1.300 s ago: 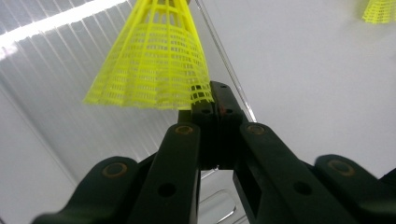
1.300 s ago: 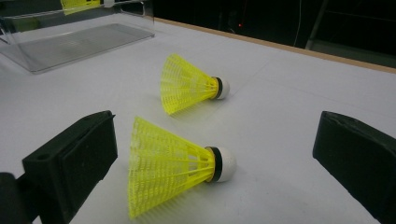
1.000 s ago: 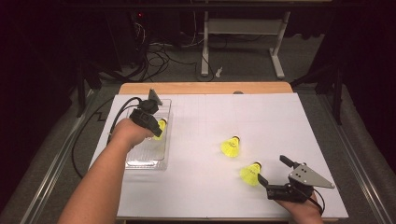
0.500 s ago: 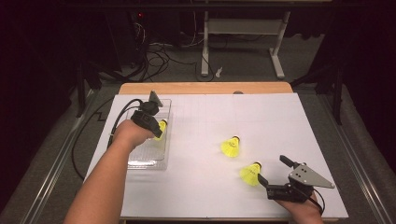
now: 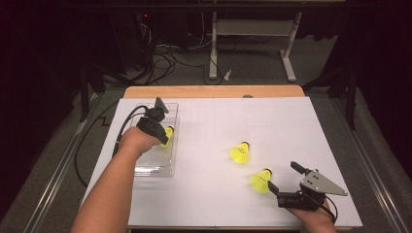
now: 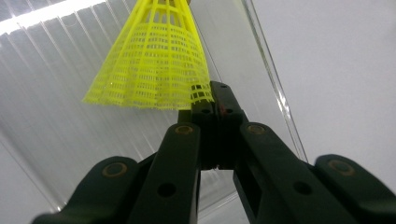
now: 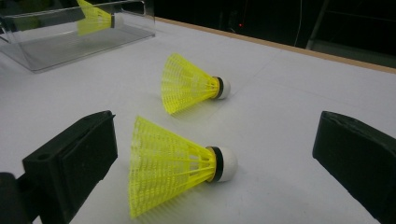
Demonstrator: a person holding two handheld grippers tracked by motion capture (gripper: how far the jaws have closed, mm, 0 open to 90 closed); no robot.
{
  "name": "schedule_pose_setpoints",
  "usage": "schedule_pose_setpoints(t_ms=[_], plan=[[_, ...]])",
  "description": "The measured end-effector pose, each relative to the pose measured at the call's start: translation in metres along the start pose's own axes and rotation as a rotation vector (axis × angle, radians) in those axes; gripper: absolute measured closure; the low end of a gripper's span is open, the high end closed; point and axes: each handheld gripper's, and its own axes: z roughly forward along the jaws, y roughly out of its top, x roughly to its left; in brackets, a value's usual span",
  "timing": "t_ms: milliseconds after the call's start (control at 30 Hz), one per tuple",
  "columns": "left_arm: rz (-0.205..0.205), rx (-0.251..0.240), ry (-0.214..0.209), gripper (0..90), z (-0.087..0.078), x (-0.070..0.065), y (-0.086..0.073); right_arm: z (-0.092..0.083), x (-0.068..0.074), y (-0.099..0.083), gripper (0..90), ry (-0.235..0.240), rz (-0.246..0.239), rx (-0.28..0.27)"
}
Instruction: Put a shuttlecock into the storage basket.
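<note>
My left gripper [image 5: 163, 136] is shut on the rim of a yellow shuttlecock's [image 5: 168, 134] mesh skirt [image 6: 149, 60] and holds it inside the clear plastic tray [image 5: 155, 166] at the table's left. The jaws meet at the skirt's lower edge, and the cork end points away from me. Two more yellow shuttlecocks lie on their sides on the white table: one mid-table [image 5: 240, 152], one nearer the front [image 5: 261, 180]. My right gripper [image 5: 284, 176] stands open at the front right. Its jaws sit wide on either side of the near shuttlecock [image 7: 173, 165] without touching it.
The clear tray [image 7: 70, 42] has low transparent walls and a ribbed floor [image 6: 46, 116]. The far shuttlecock [image 7: 189, 88] lies just beyond the near one. A white sheet covers the wooden table [image 5: 214, 91]. Cables and a desk frame stand on the dark floor behind.
</note>
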Motion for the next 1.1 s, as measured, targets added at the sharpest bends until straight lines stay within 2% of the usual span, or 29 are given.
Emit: schedule_pose_setpoints(t_ms=[533,1100], plan=[[-0.032,-0.018,-0.012,89.4,0.018,0.004,0.009,0.000,-0.001,0.000,0.6,0.000,0.000,0.000],[-0.021,-0.005,-0.010,88.2,0.025,0.003,0.009,0.000,-0.001,0.000,0.6,0.000,-0.002,0.001]])
